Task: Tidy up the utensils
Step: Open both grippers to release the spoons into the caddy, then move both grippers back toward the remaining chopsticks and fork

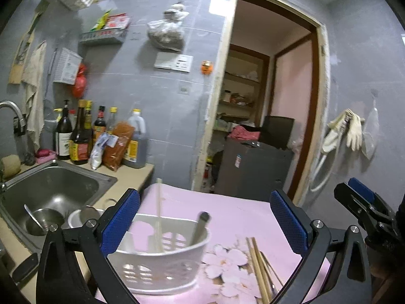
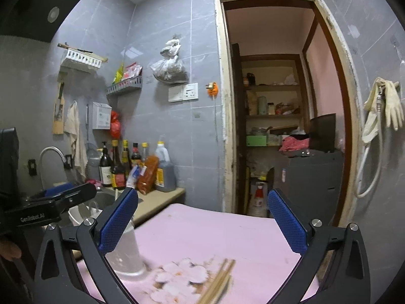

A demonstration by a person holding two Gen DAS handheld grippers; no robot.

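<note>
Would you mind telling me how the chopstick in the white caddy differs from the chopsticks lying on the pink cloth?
The chopstick in the white caddy stands nearly upright, while the loose chopsticks lie flat on the pink cloth. The caddy one appears single and pale; the loose ones form a browner bundle. The first is already sorted into the white caddy; the others lie beside it. All are slim wooden sticks.

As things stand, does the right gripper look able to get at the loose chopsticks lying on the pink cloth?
Probably yes. The right gripper is open and empty, and the loose chopsticks lie just below and ahead of it with nothing on top; the white utensil basket sits off to their left.
</note>
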